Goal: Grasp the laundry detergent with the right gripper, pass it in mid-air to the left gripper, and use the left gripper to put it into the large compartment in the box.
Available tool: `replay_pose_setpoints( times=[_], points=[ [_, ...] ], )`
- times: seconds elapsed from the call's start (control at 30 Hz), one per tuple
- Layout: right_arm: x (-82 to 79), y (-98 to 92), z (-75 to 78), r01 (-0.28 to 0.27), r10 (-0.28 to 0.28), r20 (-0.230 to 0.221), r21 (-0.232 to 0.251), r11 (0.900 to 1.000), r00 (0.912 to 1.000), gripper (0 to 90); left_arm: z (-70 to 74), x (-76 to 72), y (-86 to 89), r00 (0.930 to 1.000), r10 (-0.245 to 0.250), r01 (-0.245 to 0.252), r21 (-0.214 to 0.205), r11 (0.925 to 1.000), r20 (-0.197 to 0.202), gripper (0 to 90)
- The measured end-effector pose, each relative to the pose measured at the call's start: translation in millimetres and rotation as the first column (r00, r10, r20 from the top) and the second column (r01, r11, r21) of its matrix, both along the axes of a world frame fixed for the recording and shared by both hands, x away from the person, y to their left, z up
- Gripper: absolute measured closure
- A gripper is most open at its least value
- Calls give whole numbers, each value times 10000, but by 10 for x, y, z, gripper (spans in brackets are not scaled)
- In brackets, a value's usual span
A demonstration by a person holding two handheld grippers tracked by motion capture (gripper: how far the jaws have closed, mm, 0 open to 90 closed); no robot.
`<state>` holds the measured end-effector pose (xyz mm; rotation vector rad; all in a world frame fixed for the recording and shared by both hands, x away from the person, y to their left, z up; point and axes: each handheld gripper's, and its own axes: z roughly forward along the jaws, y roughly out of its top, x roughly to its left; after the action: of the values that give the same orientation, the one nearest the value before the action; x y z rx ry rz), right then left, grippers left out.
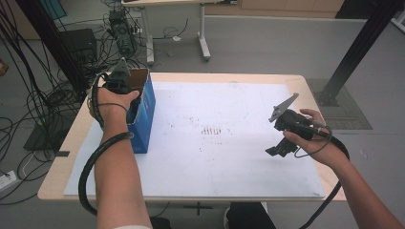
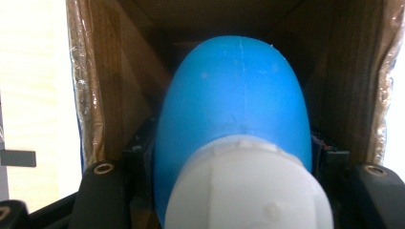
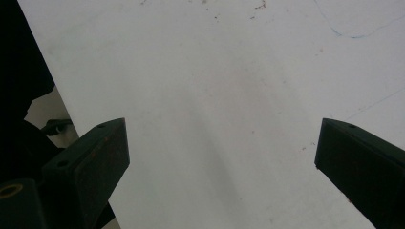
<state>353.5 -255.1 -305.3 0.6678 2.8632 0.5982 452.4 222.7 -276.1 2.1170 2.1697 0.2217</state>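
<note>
Left forearm comes in from the desk's near edge and runs up along its left side, wrist bent so the left claw [image 1: 118, 78] points down into the open top of a blue box [image 1: 144, 112] that stands near the desk's far left corner. Left claw is clamped on a blue bottle [image 2: 234, 102] with a white cap [image 2: 248, 188]; in the left gripper view the bottle lies between the two black jaws, cap toward the camera, body reaching into the box between its brown inner walls. Right hand [image 1: 313, 138] is held above the white sheet [image 1: 229, 157] near the desk's right edge, right claw [image 1: 276, 150] tilted down toward the sheet, jaws standing well apart with bare sheet between them. From the high view the bottle is hidden by the left hand and the box rim. The bottle's far end is out of sight; the box floor is too dark to make out.
</note>
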Motion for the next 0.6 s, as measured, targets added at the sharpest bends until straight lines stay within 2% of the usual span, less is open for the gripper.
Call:
replay_pose_setpoints(
  times=[0.6],
  points=[
    [-8, -3, -7, -19, 19, -84, -11, 10000, 10000, 44, 0, 5, -18, 10000, -5, 5, 58, 10000, -22, 368]
  ],
)
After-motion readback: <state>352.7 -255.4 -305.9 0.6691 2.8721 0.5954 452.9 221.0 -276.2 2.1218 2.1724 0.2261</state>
